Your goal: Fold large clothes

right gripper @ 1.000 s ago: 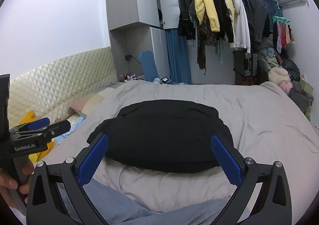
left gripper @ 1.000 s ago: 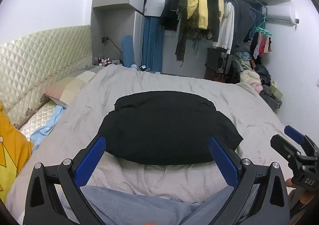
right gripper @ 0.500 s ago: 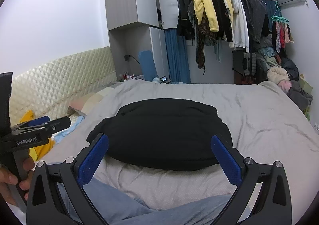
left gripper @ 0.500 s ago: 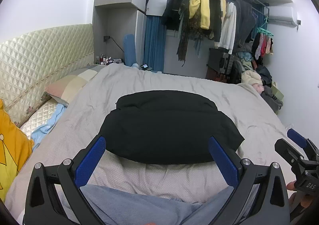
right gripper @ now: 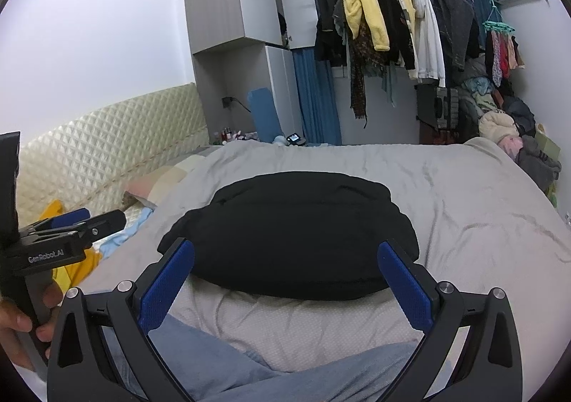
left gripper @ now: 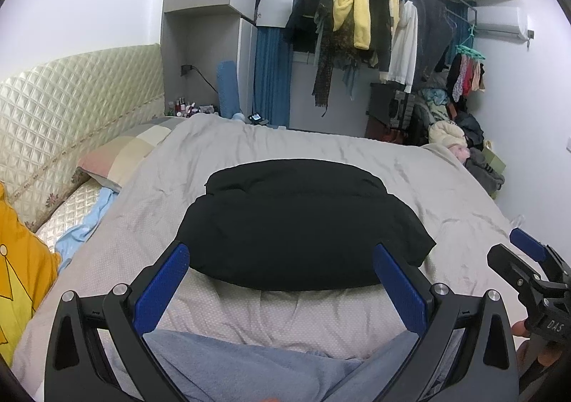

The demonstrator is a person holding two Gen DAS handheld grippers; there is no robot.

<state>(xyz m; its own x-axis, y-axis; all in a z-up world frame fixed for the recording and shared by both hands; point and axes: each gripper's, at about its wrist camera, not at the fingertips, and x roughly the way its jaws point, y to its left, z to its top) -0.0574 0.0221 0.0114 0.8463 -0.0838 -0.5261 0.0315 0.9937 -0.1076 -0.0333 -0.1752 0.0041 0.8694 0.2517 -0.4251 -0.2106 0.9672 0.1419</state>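
A black garment (left gripper: 299, 223) lies folded into a thick rounded bundle on the grey bed cover (left gripper: 446, 188); it also shows in the right wrist view (right gripper: 296, 234). My left gripper (left gripper: 282, 263) is open and empty, held above the bed's near edge just short of the bundle. My right gripper (right gripper: 285, 259) is open and empty at the same distance from it. Each gripper shows at the edge of the other's view: the right one (left gripper: 528, 259), the left one (right gripper: 82, 223).
A person's blue-clad legs (left gripper: 249, 366) are below the grippers. A quilted headboard (left gripper: 71, 98), pillows (left gripper: 125, 156) and a yellow cushion (left gripper: 21, 259) are on the left. A clothes rail with hanging garments (left gripper: 374, 27) and a clothes pile (left gripper: 464, 141) stand beyond the bed.
Both grippers have tilted up very slightly; the bundle sits marginally lower in the views. Nothing was taken hold of or let go.
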